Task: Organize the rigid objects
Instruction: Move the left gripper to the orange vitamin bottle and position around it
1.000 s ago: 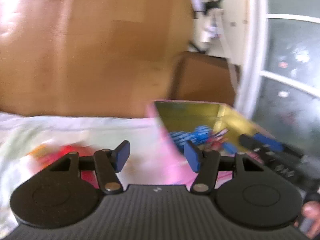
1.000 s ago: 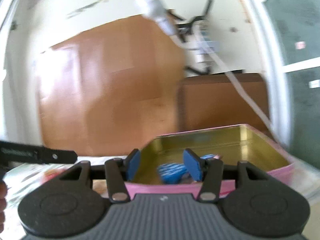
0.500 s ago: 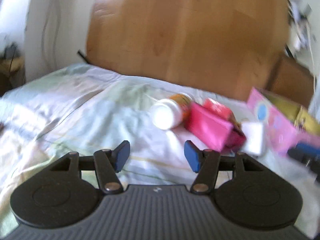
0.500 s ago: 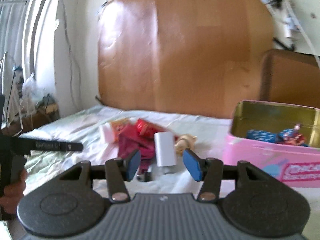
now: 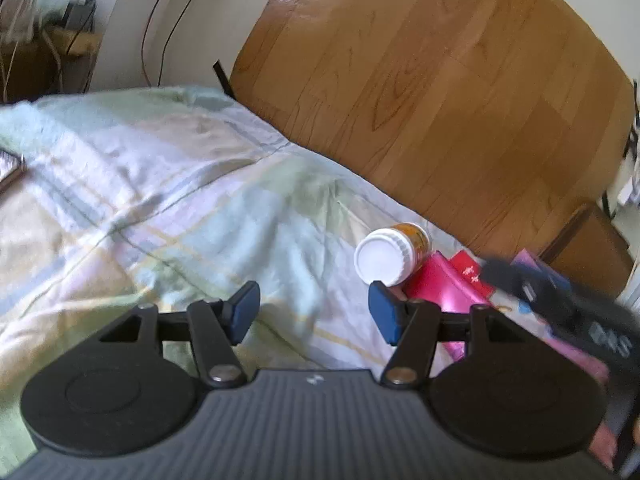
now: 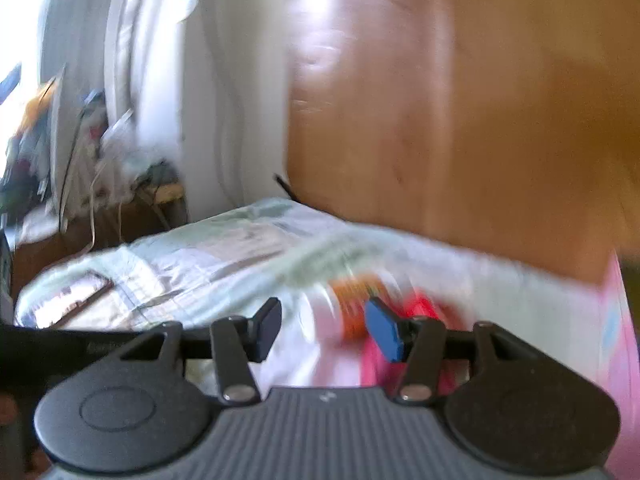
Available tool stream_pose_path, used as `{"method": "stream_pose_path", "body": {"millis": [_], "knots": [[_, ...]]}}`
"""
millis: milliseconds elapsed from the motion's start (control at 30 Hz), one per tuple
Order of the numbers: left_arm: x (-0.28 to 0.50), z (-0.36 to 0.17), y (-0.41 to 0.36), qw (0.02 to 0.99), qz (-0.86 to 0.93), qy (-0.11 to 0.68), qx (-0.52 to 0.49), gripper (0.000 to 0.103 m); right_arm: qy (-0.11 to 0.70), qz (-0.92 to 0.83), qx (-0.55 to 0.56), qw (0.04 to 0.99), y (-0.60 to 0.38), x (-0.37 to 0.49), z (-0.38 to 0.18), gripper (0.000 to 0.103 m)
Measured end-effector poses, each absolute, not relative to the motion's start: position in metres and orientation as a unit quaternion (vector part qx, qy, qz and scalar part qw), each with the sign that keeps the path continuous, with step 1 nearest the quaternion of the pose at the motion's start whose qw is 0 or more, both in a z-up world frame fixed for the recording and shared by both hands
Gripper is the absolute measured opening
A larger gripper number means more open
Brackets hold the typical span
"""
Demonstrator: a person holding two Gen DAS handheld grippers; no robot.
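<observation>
A pill bottle with a white cap and orange label lies on its side on the bedsheet, right of centre in the left wrist view, touching a pink pouch and a red packet on its right. The left gripper stands open and empty over bare sheet, with the right gripper's dark body blurred at the right edge. The right wrist view is motion-blurred: the right gripper stands open and empty, the bottle a smear behind it, and only this view shows the cluttered corner at upper left.

Two low wrist views over the bedsheet toward the headboard, sharing the nearby bottle.
</observation>
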State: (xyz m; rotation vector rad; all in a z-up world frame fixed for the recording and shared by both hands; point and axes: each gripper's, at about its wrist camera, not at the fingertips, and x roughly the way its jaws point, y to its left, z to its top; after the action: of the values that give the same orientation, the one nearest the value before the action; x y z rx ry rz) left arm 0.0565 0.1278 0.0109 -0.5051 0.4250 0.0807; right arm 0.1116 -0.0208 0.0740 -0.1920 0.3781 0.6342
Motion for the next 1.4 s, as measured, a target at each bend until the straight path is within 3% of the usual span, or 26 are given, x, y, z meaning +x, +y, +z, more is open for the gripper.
{"method": "stream_pose_path", "body": {"millis": [267, 333, 400, 467, 733, 833, 867, 900, 1033, 1133, 1233, 1333, 1400], "knots": [[0.058, 0.011, 0.125, 0.949, 0.017, 0.199, -0.245, 0.062, 0.199, 0.312, -0.405, 0.836, 0.032, 0.161, 0.057, 0.054], [0.055, 0.013, 0.122, 0.955, 0.012, 0.186, -0.233, 0.062, 0.191, 0.311, -0.454, 0.813, 0.041, 0.166, 0.044, 0.058], [0.051, 0.015, 0.120, 0.959, 0.010, 0.171, -0.224, 0.066, 0.176, 0.318, -0.487, 0.794, 0.048, 0.168, 0.033, 0.069], [0.047, 0.016, 0.118, 0.963, 0.010, 0.156, -0.218, 0.068, 0.166, 0.323, -0.517, 0.776, 0.060, 0.173, 0.022, 0.070], [0.044, 0.017, 0.120, 0.966, 0.005, 0.138, -0.219, 0.068, 0.161, 0.331, -0.519, 0.771, 0.094, 0.187, 0.014, 0.051], [0.043, 0.017, 0.124, 0.964, 0.011, 0.134, -0.231, 0.068, 0.175, 0.339, -0.467, 0.798, 0.098, 0.185, 0.027, 0.034], [0.042, 0.016, 0.125, 0.963, 0.013, 0.132, -0.235, 0.068, 0.179, 0.347, -0.445, 0.806, 0.098, 0.182, 0.034, 0.009], [0.041, 0.016, 0.127, 0.962, 0.016, 0.129, -0.240, 0.068, 0.206, 0.366, -0.424, 0.803, 0.098, 0.181, 0.040, 0.003], [0.039, 0.014, 0.138, 0.953, 0.026, 0.131, -0.271, 0.072, 0.234, 0.397, -0.401, 0.792, 0.095, 0.169, 0.042, 0.004], [0.044, 0.013, 0.151, 0.941, 0.028, 0.154, -0.300, 0.072, 0.255, 0.413, -0.324, 0.812, 0.077, 0.176, 0.061, 0.006], [0.055, 0.026, 0.165, 0.945, 0.027, 0.158, -0.285, 0.074, 0.256, 0.400, -0.284, 0.833, 0.060, 0.194, 0.077, 0.022], [0.085, 0.051, 0.177, 0.955, 0.030, 0.179, -0.234, 0.091, 0.258, 0.372, -0.297, 0.841, 0.049, 0.212, 0.083, 0.036], [0.113, 0.060, 0.184, 0.955, 0.014, 0.206, -0.214, 0.091, 0.274, 0.367, -0.297, 0.838, 0.046, 0.224, 0.082, 0.047]]}}
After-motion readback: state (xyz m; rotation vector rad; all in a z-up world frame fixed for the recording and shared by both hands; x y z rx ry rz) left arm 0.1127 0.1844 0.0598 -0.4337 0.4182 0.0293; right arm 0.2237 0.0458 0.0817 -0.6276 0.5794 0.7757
